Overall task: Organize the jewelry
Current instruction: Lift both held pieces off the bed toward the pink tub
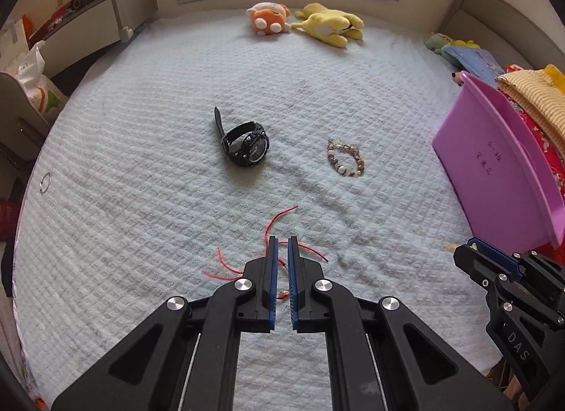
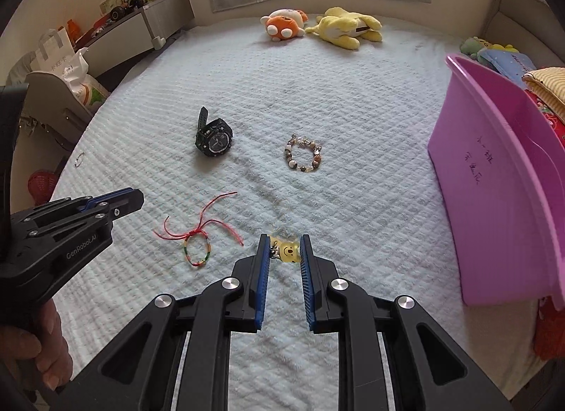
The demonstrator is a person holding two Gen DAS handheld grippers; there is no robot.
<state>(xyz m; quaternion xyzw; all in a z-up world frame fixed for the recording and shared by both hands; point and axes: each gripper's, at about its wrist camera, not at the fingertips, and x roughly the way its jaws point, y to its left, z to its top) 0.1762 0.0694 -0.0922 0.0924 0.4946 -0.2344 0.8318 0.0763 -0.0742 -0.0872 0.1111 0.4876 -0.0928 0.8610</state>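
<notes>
Your right tool grips the yellow bear charm while your left tool, clenched, hovers over the red string bracelet; carry the charm gently toward the purple basin at 2 o'clock.

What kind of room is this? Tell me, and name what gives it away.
Most likely a bedroom, probably a child's. The work surface is a bed with a quilted pale blue blanket, stuffed toys lie at its far end, and a padded bed surround edges it.
</notes>
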